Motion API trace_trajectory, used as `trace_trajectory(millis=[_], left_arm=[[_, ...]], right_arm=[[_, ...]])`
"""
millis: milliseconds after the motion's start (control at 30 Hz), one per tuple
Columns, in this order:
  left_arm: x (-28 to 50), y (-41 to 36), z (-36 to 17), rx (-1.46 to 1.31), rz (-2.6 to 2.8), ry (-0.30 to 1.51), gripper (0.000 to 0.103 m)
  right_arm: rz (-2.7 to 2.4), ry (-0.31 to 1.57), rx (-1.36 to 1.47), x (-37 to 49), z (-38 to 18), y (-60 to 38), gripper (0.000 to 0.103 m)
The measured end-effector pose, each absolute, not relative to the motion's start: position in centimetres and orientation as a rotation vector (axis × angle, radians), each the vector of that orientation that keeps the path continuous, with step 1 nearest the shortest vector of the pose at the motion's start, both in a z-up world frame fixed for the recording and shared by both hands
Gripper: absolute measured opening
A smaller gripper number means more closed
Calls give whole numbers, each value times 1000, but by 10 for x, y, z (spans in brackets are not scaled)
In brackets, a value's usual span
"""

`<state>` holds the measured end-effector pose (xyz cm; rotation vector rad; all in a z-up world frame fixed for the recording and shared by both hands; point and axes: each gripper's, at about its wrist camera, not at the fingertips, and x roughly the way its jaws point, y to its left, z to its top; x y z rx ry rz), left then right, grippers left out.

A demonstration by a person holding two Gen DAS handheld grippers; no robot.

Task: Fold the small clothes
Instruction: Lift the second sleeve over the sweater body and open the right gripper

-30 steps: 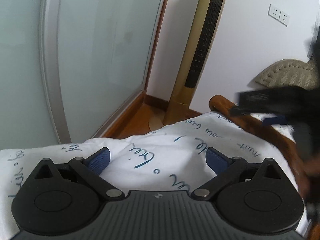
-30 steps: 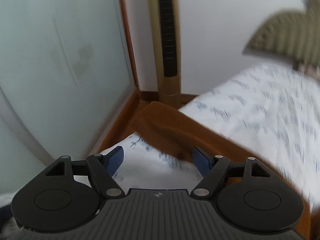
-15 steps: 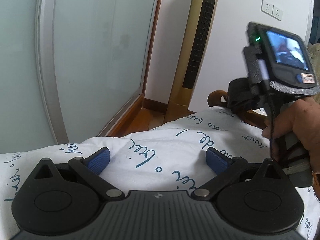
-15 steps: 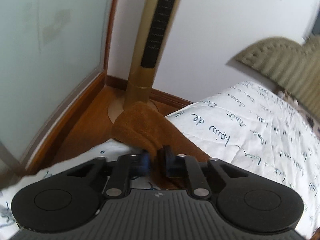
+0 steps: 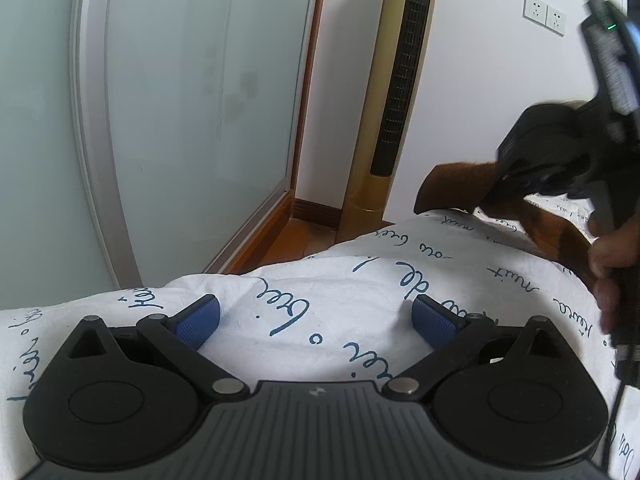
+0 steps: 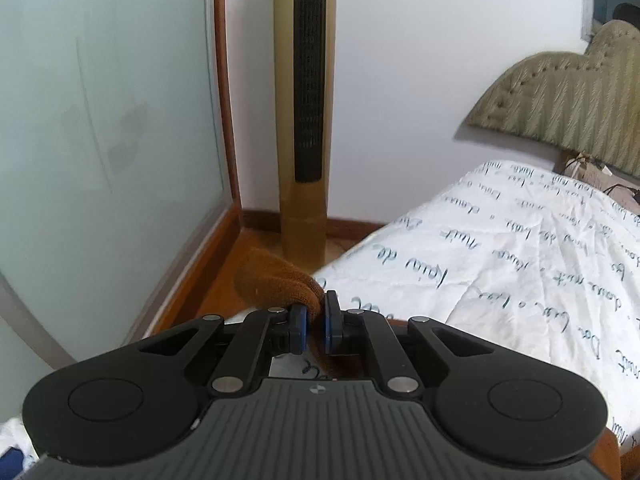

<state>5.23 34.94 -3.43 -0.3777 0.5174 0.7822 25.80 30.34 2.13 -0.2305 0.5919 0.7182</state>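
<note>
A small brown knitted garment (image 6: 276,280) lies on the white bedsheet with blue script (image 5: 360,292). My right gripper (image 6: 315,322) is shut on its end and holds that end lifted off the sheet. In the left wrist view the same garment (image 5: 452,188) hangs from the right gripper (image 5: 516,184) at the upper right, with its tail running down to the sheet. My left gripper (image 5: 316,316) is open and empty, low over the sheet, left of the garment.
A tall gold tower fan (image 5: 384,120) stands on the wooden floor by the white wall. A frosted glass partition with a silver frame (image 5: 96,128) is on the left. A padded beige headboard (image 6: 560,108) is at the right. The bed edge drops to the floor ahead.
My right gripper closed on the end of the brown garment and raised it off the sheet. My left gripper stayed open in about the same place.
</note>
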Motion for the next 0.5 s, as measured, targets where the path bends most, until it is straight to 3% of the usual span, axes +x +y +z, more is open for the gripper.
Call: trace_trajectory(millis=[500], left_arm=[[63, 296, -5, -401, 377, 475, 103]], right_arm=[[777, 530, 155, 236, 124, 137, 10]])
